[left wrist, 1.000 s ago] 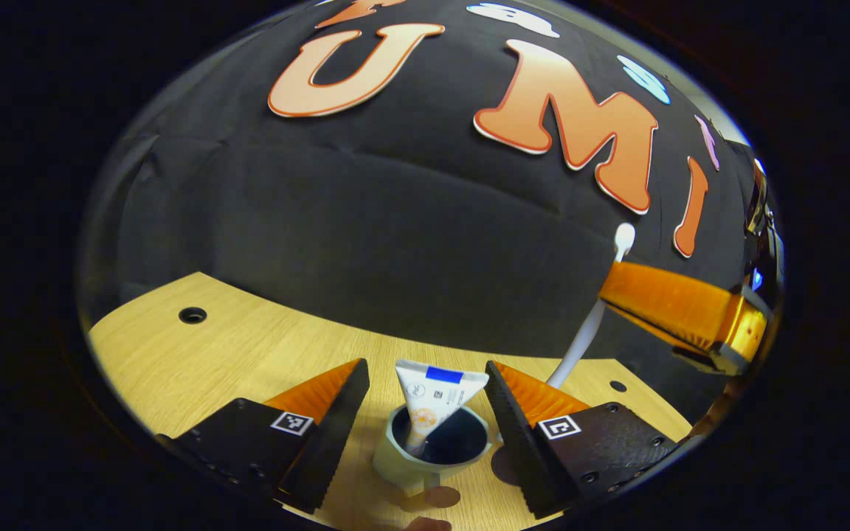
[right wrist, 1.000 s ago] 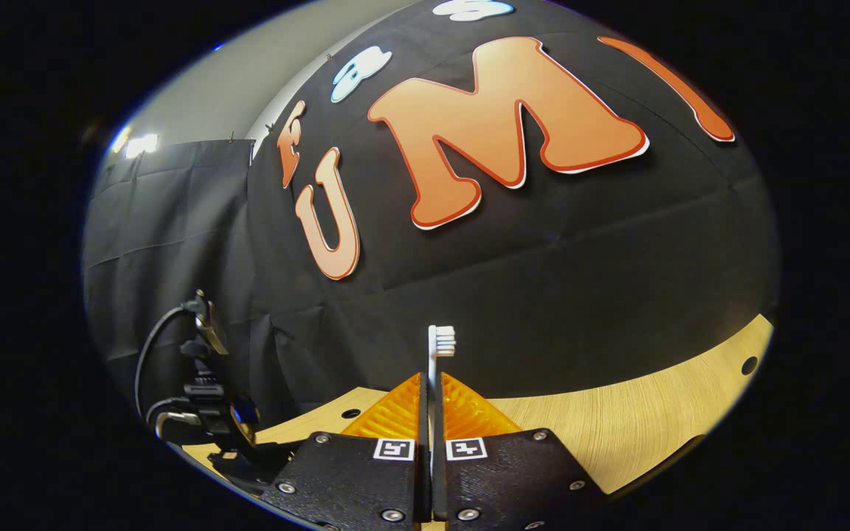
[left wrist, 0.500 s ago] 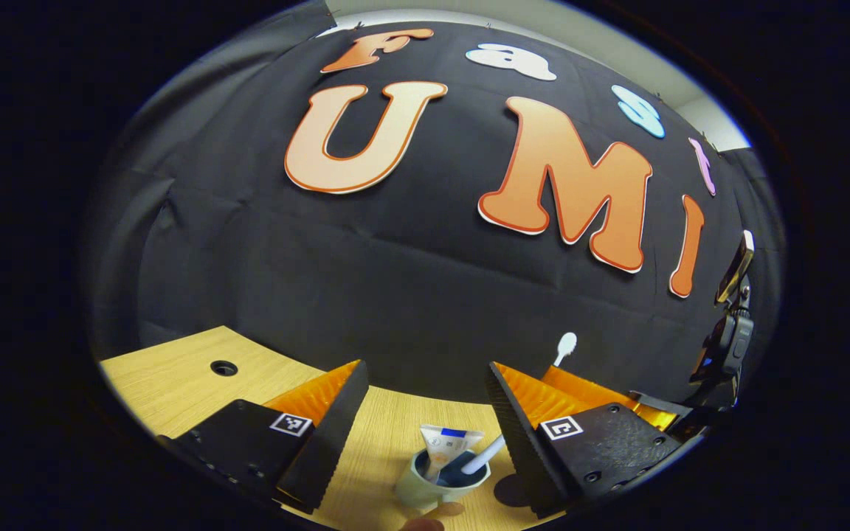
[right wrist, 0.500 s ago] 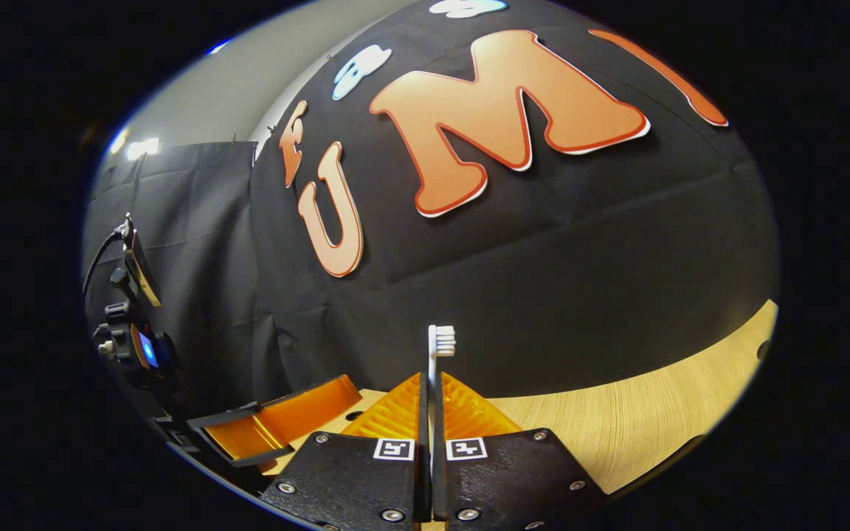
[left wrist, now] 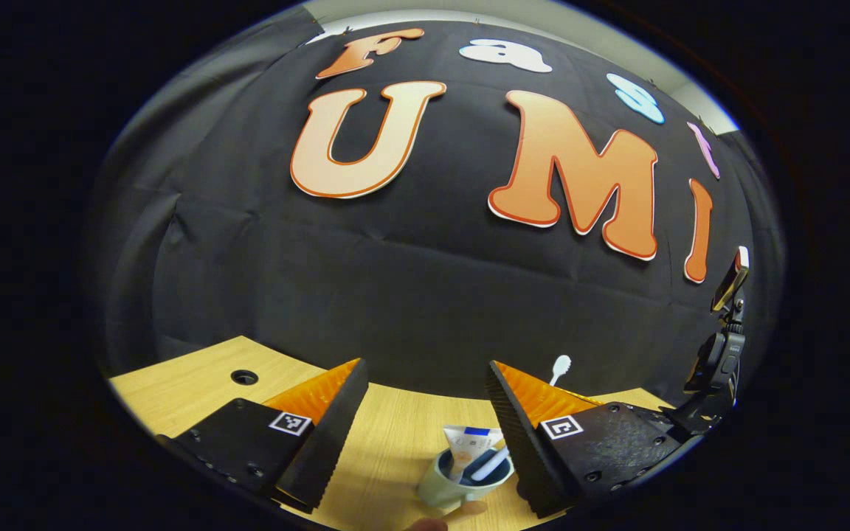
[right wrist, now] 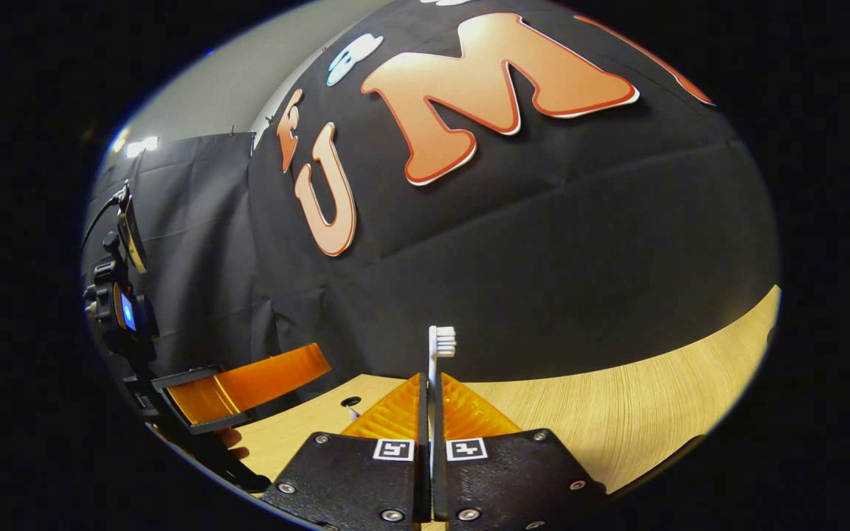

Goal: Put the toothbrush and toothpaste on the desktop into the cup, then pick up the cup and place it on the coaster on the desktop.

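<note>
Desktop [left wrist: 395,428] | cup [left wrist: 446,487] further off | left hand-held gripper [left wrist: 425,413] released | right hand-held gripper [right wrist: 431,413] still grasping toothbrush [right wrist: 436,346]

Left gripper [left wrist: 425,402]: jaws stood wide apart, holding nothing, aimed forward and downward above the desk.
Right gripper [right wrist: 430,402]: fingers pressed together on the toothbrush [right wrist: 434,354] handle, head sticking out upright past the tips.
Left gripper, from the right gripper view [right wrist: 248,383]: at the left.

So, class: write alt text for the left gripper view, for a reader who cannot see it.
A pale cup on a wooden desktop holds a toothpaste tube and the toothbrush handle's lower end. It sits low between the open left gripper fingers, against a black cloth wall.
</note>
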{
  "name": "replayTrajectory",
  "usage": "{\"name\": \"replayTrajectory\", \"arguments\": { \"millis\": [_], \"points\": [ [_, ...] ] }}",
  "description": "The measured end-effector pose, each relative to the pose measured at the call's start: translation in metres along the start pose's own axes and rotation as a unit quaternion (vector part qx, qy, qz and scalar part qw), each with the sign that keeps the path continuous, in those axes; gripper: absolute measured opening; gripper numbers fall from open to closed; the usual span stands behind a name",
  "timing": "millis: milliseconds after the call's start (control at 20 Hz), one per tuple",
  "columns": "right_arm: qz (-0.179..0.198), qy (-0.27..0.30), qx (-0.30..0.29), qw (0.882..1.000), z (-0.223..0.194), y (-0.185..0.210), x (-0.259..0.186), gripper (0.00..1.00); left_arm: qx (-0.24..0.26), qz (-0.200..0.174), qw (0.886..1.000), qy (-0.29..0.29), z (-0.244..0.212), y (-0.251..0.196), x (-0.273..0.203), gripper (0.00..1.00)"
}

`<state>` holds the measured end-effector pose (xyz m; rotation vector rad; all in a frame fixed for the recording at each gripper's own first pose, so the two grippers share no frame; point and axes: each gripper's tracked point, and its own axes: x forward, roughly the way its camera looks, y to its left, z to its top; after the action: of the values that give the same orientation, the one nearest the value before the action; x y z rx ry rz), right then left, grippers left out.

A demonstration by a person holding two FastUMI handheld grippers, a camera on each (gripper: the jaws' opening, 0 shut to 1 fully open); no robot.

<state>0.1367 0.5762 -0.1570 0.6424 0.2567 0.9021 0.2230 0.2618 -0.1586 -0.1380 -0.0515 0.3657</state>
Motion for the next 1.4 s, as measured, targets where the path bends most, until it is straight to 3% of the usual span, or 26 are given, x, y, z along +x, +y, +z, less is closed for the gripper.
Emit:
{"name": "replayTrajectory", "arguments": {
  "millis": [450,650,900,1100,1350,1400],
  "points": [
    [-0.003,0.052,-0.06,0.997,-0.035,-0.003,0.006,0.03,0.002,0.004,1.0,-0.02,0.014,0.005,-0.006,0.96],
    [0.001,0.071,-0.107,0.992,-0.042,-0.004,0.0,0.11,0.009,-0.004,1.0,-0.018,0.019,-0.001,-0.01,0.96],
    [0.007,0.088,-0.171,0.981,-0.035,-0.009,-0.018,0.2,0.013,-0.034,0.999,-0.023,0.036,-0.02,-0.021,0.97],
    [-0.005,0.072,-0.168,0.983,-0.005,-0.018,-0.033,0.24,0.038,-0.067,0.997,0.017,0.035,-0.045,-0.036,0.94],
    [-0.022,0.006,-0.168,0.986,0.047,-0.015,-0.049,0.46,0.067,-0.074,0.988,0.119,-0.005,-0.057,-0.049,0.98],
    [-0.026,-0.012,-0.167,0.985,0.061,-0.012,-0.053,0.63,0.071,-0.068,0.985,0.142,-0.018,-0.055,-0.049,0.98]
  ]
}}
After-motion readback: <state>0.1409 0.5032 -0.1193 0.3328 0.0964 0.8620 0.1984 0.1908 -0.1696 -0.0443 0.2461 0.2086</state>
